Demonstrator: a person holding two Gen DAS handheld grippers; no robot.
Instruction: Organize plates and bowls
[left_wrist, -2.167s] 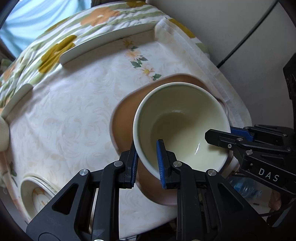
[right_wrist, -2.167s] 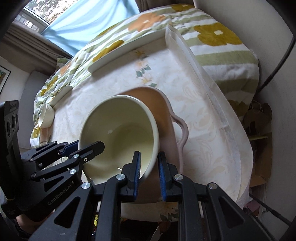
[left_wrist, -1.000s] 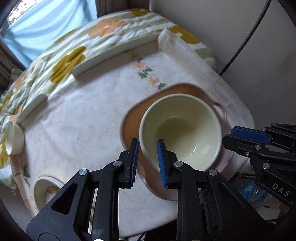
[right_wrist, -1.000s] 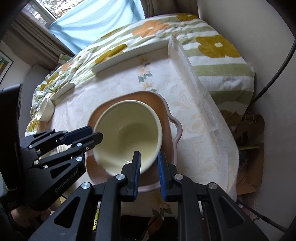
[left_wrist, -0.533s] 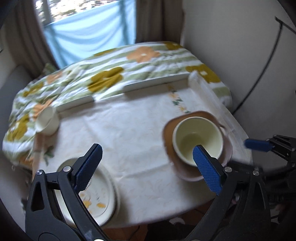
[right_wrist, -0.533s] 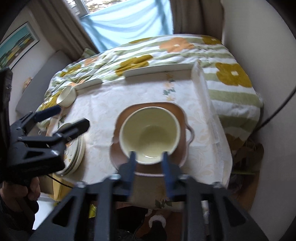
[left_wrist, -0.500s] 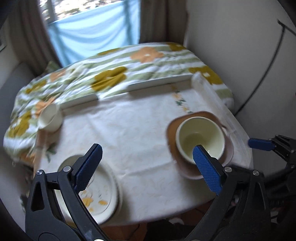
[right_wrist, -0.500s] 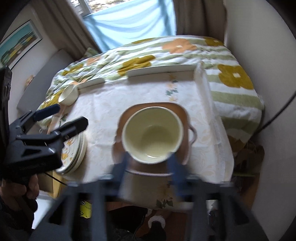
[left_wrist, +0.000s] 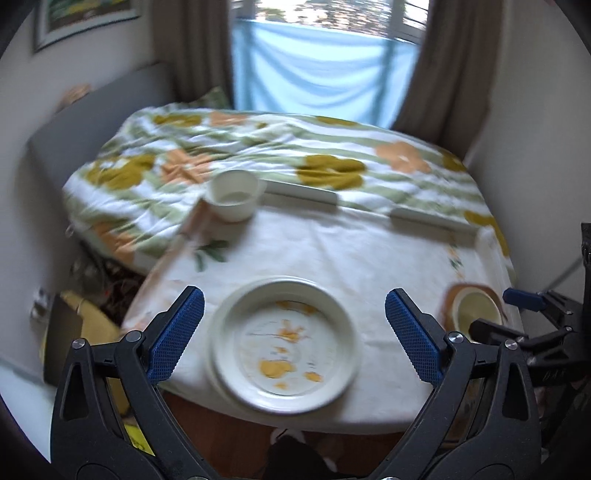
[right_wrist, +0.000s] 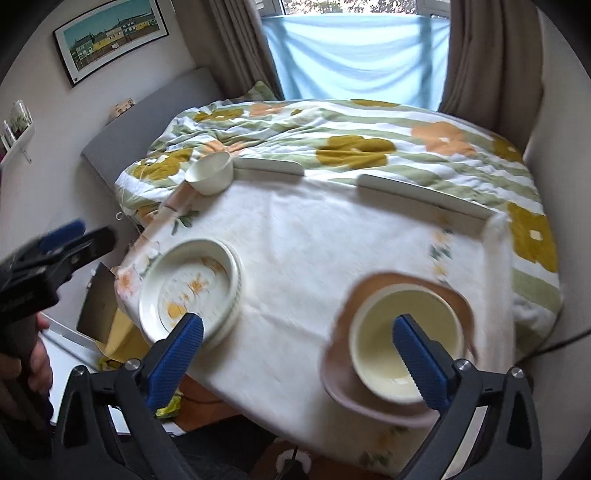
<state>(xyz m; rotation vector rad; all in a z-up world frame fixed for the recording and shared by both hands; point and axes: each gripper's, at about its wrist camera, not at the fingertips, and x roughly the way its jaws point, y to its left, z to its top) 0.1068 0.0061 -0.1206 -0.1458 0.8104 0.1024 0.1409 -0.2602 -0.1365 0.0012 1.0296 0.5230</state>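
Note:
A cream bowl (right_wrist: 406, 332) sits on a pink-brown handled plate (right_wrist: 380, 402) at the table's near right; it also shows in the left wrist view (left_wrist: 474, 308). A stack of white plates with orange flowers (left_wrist: 284, 343) lies at the near left, also in the right wrist view (right_wrist: 192, 288). A small white bowl (left_wrist: 232, 199) stands at the far left corner, also in the right wrist view (right_wrist: 210, 177). My left gripper (left_wrist: 293, 332) is open wide, raised before the flowered plates. My right gripper (right_wrist: 297, 358) is open wide, raised near the cream bowl. Both are empty.
The table wears a white floral cloth (right_wrist: 332, 240). White rails (right_wrist: 421, 197) line its far edge. A bed with a flowered cover (right_wrist: 369, 140) lies behind it. Wall stands on the right, curtains and a window behind. Clutter lies on the floor at left (left_wrist: 85, 321).
Both grippers have let go of the cream bowl's rim, opened wide and pulled back and up. The left gripper has swung left to face the flowered plates.

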